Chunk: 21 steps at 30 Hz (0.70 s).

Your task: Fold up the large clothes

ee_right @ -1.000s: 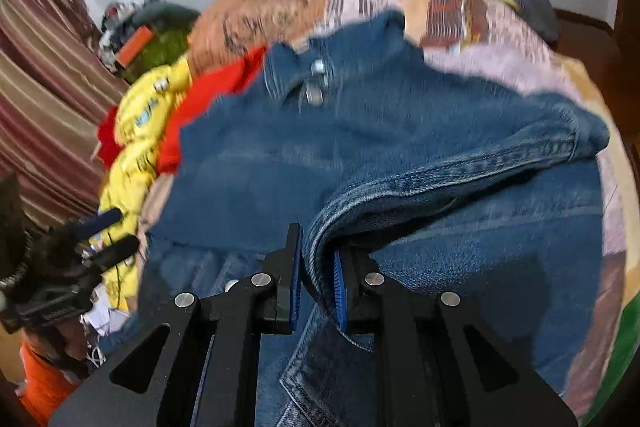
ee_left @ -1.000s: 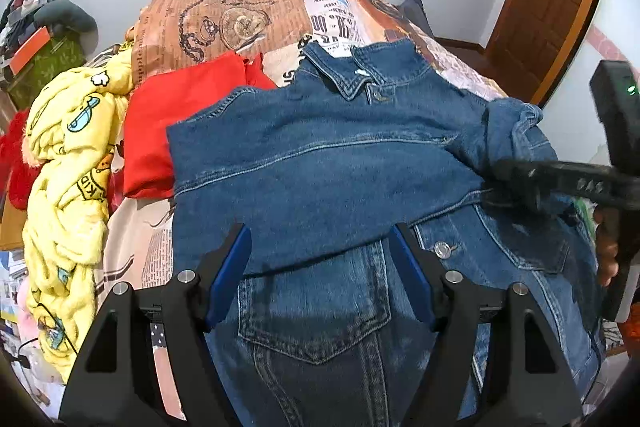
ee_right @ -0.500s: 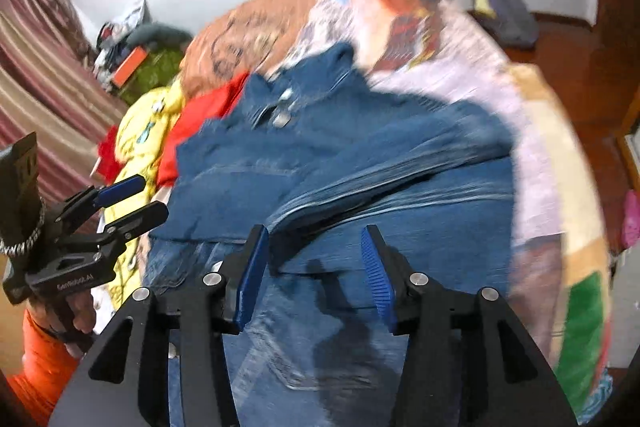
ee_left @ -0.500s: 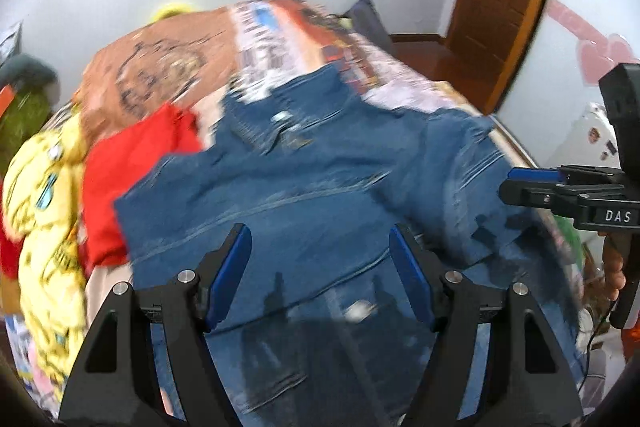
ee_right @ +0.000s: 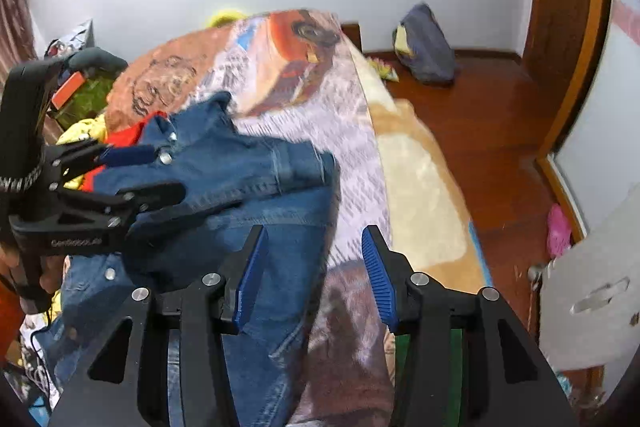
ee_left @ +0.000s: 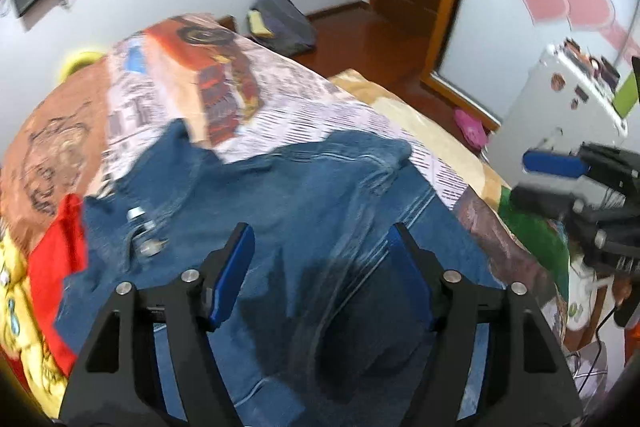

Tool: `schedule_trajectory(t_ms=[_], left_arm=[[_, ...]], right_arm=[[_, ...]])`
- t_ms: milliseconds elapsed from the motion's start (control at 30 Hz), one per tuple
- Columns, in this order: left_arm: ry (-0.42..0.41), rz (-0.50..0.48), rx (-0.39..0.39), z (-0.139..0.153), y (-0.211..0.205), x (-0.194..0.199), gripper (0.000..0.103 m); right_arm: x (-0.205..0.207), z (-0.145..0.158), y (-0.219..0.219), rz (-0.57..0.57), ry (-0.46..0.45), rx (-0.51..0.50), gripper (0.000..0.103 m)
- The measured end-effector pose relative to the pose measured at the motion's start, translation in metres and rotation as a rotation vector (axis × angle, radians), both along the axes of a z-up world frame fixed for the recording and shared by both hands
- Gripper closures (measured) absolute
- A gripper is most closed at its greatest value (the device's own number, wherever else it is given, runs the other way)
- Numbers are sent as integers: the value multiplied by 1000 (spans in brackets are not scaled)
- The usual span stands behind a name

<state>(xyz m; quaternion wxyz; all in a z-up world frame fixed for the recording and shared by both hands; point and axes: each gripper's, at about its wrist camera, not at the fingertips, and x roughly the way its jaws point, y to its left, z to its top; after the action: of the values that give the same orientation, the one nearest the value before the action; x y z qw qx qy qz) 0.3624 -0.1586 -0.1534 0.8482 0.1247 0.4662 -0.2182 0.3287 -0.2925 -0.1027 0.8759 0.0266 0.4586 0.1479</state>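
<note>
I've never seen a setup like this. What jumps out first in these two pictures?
A blue denim jacket sprawls over a bed with a busy printed bedspread, a red garment peeking out at its left. In front, the left claw hangs open above the jacket, and the right claw gapes open over its right edge.

Blue denim jacket (ee_left: 304, 211); red garment (ee_left: 60, 255); newspaper-print bedspread (ee_left: 304, 107).

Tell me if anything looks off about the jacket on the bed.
The denim jacket lies rumpled rather than flat: its folded-over sleeve bunches near the bed's edge, creased. No damage visible; both grippers' jaws are open, holding nothing.
</note>
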Motion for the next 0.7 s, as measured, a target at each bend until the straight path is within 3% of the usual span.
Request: schedule_trajectory(t_ms=[100,267,400,433,533,567,700], left_arm=[[66,-29,10,-20,-16,16,44],[159,-29,27,-51,-29,37,44],[150,-32,71,-64,-37,42,45],[136,-31,81,-65,-37,43,48],[110,-16,95,-65,-33,43,75],[103,-9,98,-63,-31,45,90],[63,48,17,-36,-4,44,93]], right_arm=[[10,-29,0,-6,74,26,58],[14,-62,3,1,148,48,58],[15,-77,16,27,169,20,58],[13,-77,18,32,159,7,56],[9,-75,23,54,145,-24,56],[8,-75,23,57,145,-26,56],[8,-75,22,54,156,-10,56]])
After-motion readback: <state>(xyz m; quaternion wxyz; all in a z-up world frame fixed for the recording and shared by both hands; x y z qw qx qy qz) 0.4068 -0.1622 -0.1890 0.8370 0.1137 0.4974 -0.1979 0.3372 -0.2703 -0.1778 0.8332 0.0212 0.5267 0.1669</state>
